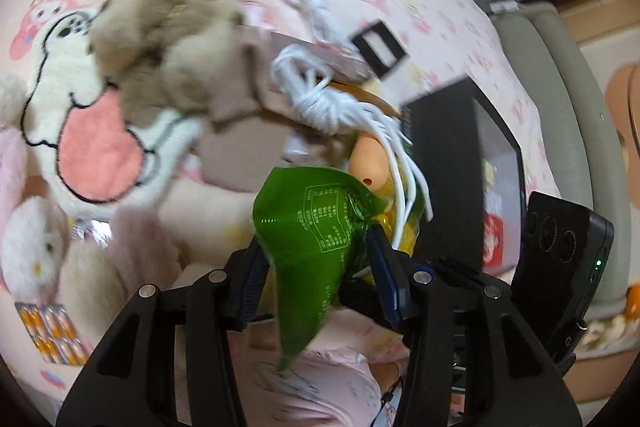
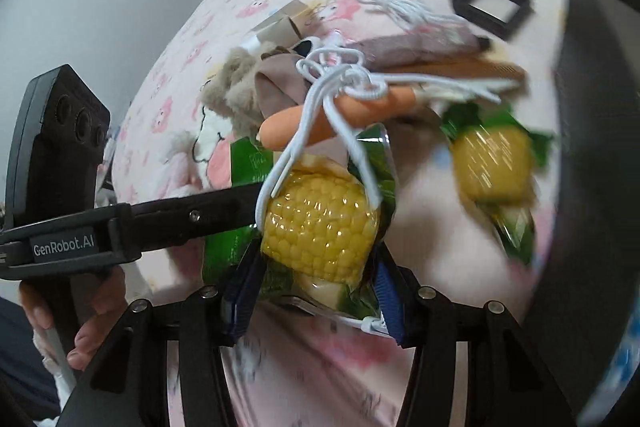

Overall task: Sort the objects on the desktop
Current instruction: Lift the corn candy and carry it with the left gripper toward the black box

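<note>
Right gripper (image 2: pixel 316 291) clamped on the corn pack (image 2: pixel 320 223), raised above the cloth (image 2: pixel 320 379); left gripper (image 1: pixel 320 267) clamped on the same pack's green edge (image 1: pixel 312 227). White cord (image 2: pixel 340 83) draped over the pack and looped round the sausage (image 2: pixel 332 115) just behind it. Best done slowly: draw pack back from the cord, keep both grips firm, watch for dragging the sausage. Cob's long axis roughly along right fingers, stub end toward camera. Second corn pack (image 2: pixel 492 167) lying right of the held one.
</note>
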`<action>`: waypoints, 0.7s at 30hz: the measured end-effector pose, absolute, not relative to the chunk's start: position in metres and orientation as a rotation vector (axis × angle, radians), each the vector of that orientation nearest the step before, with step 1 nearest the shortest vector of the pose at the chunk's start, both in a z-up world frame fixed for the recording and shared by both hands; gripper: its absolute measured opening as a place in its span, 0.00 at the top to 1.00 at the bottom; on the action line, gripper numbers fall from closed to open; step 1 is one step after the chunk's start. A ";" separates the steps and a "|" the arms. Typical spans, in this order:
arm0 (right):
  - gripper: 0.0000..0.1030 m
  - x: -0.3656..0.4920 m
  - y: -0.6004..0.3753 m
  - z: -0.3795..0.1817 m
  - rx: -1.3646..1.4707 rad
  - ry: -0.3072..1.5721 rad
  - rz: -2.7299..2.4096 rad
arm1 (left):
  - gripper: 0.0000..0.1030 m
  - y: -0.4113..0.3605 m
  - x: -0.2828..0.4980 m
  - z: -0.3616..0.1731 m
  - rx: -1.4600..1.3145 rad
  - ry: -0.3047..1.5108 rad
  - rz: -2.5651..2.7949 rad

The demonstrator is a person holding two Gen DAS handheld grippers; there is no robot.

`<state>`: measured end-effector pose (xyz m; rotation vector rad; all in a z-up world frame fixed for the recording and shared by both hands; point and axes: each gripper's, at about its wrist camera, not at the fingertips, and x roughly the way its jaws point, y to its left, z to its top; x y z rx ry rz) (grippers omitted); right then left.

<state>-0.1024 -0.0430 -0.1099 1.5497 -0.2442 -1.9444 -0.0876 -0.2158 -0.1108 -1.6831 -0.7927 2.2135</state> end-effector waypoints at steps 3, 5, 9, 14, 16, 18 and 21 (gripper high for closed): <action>0.53 -0.089 -0.030 -0.105 1.554 -0.243 -1.957 | 0.57 -0.195 -0.084 -0.103 -1.661 -0.758 2.179; 0.53 -0.080 -0.019 -0.102 1.553 -0.243 -1.972 | 0.57 -0.183 -0.081 -0.101 -1.644 -0.766 2.150; 0.55 -0.068 0.001 -0.104 1.569 -0.271 -1.971 | 0.57 -0.166 -0.074 -0.106 -1.652 -0.773 2.128; 0.55 -0.052 0.021 -0.110 1.596 -0.273 -1.976 | 0.57 -0.148 -0.064 -0.119 -1.674 -0.795 2.065; 0.55 -0.047 0.027 -0.115 1.616 -0.265 -1.976 | 0.56 -0.141 -0.063 -0.126 -1.692 -0.788 2.044; 0.55 -0.046 0.032 -0.122 1.641 -0.251 -1.982 | 0.54 -0.133 -0.062 -0.134 -1.734 -0.744 2.044; 0.56 -0.046 0.037 -0.137 1.699 -0.219 -1.997 | 0.53 -0.123 -0.065 -0.140 -1.821 -0.612 2.106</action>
